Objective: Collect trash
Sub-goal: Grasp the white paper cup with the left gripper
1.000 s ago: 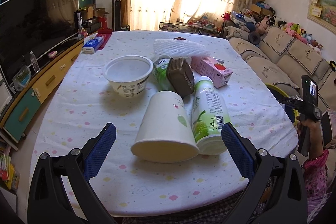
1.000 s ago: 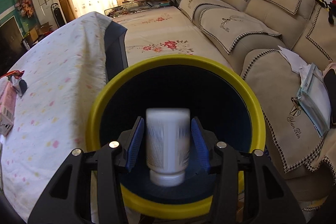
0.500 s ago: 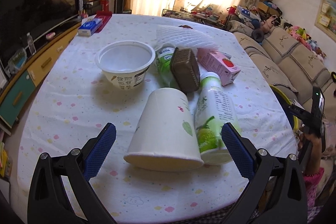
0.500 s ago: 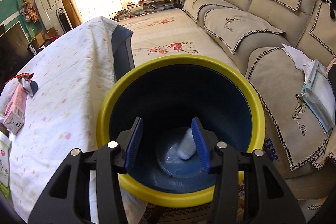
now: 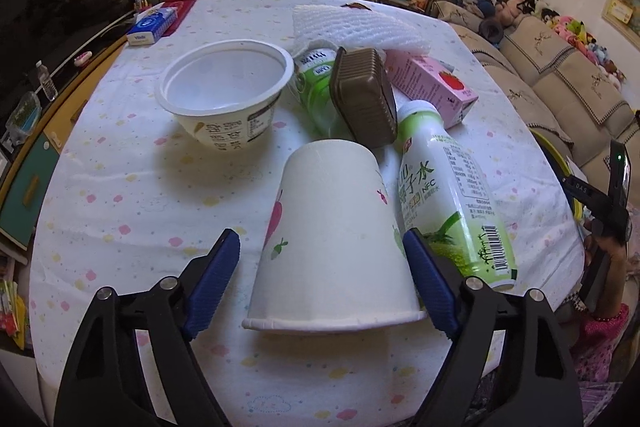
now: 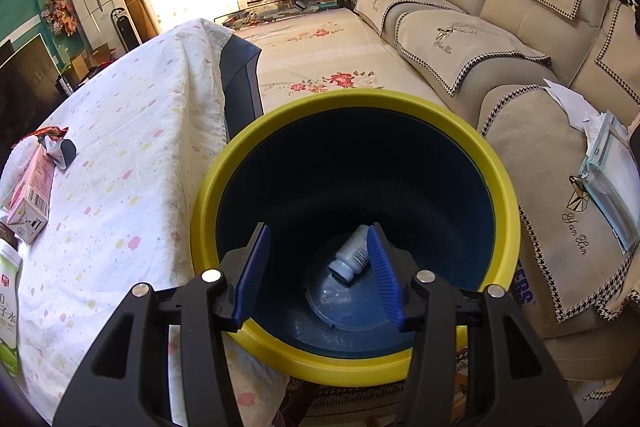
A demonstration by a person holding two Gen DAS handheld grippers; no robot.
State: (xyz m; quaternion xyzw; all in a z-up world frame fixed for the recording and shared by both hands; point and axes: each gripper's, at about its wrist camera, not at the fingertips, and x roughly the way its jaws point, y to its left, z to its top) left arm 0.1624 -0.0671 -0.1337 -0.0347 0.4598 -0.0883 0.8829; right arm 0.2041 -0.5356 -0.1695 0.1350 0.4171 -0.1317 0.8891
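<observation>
A white paper cup (image 5: 332, 247) lies on its side on the table, mouth toward me. My left gripper (image 5: 322, 273) is open, its blue pads on either side of the cup's rim end, apart from it. A green-and-white bottle (image 5: 448, 191) lies right of the cup. Behind are a white tub (image 5: 224, 95), a brown tray (image 5: 364, 99), a green can (image 5: 316, 83), a pink carton (image 5: 432, 87) and white foam netting (image 5: 356, 27). My right gripper (image 6: 318, 267) is open and empty over the yellow-rimmed blue bin (image 6: 356, 359). A small white bottle (image 6: 350, 257) lies on the bin's bottom.
The table has a dotted white cloth (image 5: 120, 195). A blue tissue pack (image 5: 152, 25) lies at its far left corner. A TV cabinet (image 5: 24, 163) runs along the left. A beige sofa (image 6: 520, 67) stands right of the bin. The pink carton also shows in the right wrist view (image 6: 34, 195).
My right gripper let go of the small white bottle, which fell to the bin's bottom. My left gripper moved forward and down until its pads flank the paper cup.
</observation>
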